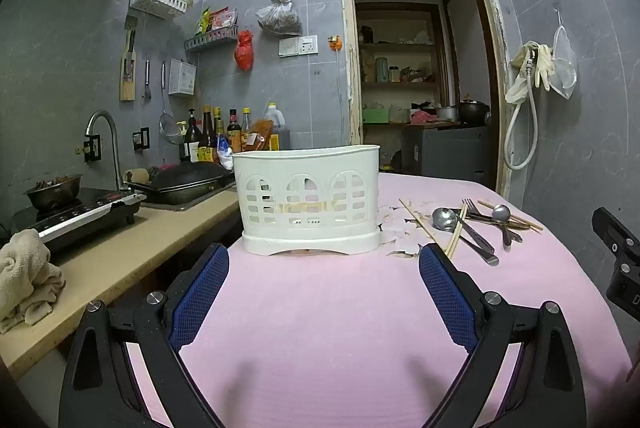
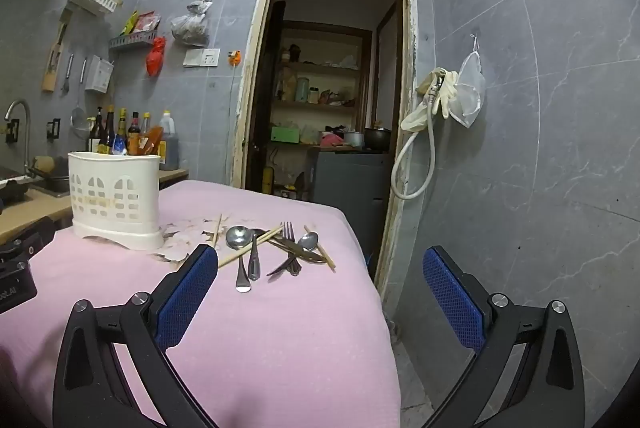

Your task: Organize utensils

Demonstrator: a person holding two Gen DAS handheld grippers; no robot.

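Your landmark is the white caddy [image 1: 308, 200], which stands upright on the pink tablecloth [image 1: 320, 308] near the table's counter-side edge. Nothing shows above its rim, so sorting looks barely begun, though its inside is hidden from both cameras.

The utensils lie in one loose pile [image 2: 276, 248] on the cloth, on the side of the caddy away from the counter and a little apart from it. The big spoon [image 2: 239, 240] lies nearest the caddy, the fork [image 2: 289, 234] and small spoon [image 2: 309, 241] lie farther from it, and chopsticks [image 2: 250, 246] cross over the handles.

Your left gripper [image 1: 324, 268] hangs wide apart and empty, squarely in front of the caddy. Your right gripper [image 2: 320, 268] is also wide and empty, short of the pile, with its outer finger [image 2: 452, 292] past the table edge.

To do the first pick well, I would:
- Shift the right gripper toward the caddy until the pile sits between the fingers.
- Take a piece lying on top first; a chopstick seems the likely choice, since pulling a buried handle would drag the rest.
- Close across the shaft near its middle so it stays level.
- Steady the caddy with the left gripper if it looks likely to tip when you drop pieces in.
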